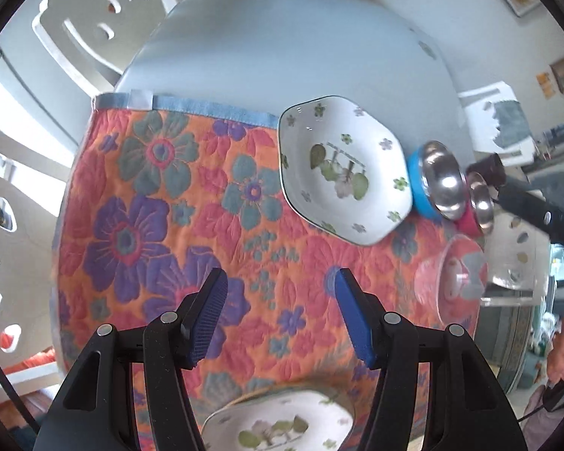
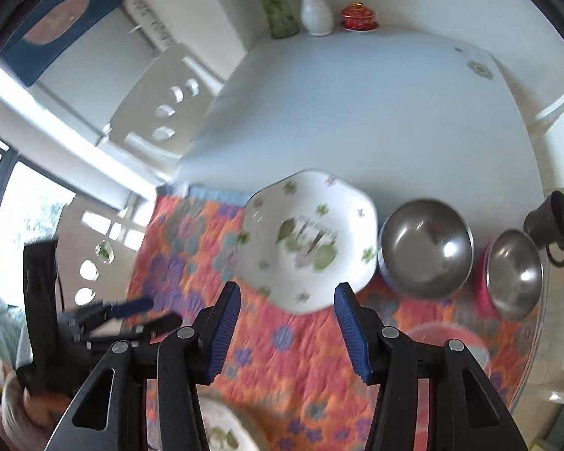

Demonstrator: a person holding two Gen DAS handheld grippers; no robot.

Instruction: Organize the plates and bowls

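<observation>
While both tools gape, hexagonal bowl [image 2: 308, 240] sits upright.

Home dining room: table [image 2: 357, 112], chairs [image 2: 161, 105]

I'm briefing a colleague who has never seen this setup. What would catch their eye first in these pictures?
Probably the bright orange floral quilted mat covering the near part of the pale table. Next, the white flower-patterned bowl at the mat's far edge, with two shiny steel bowls, a blue-based one and a pink-based one, in a row to its right. Both grippers, left gripper and right gripper, are open and empty above the mat.
</observation>
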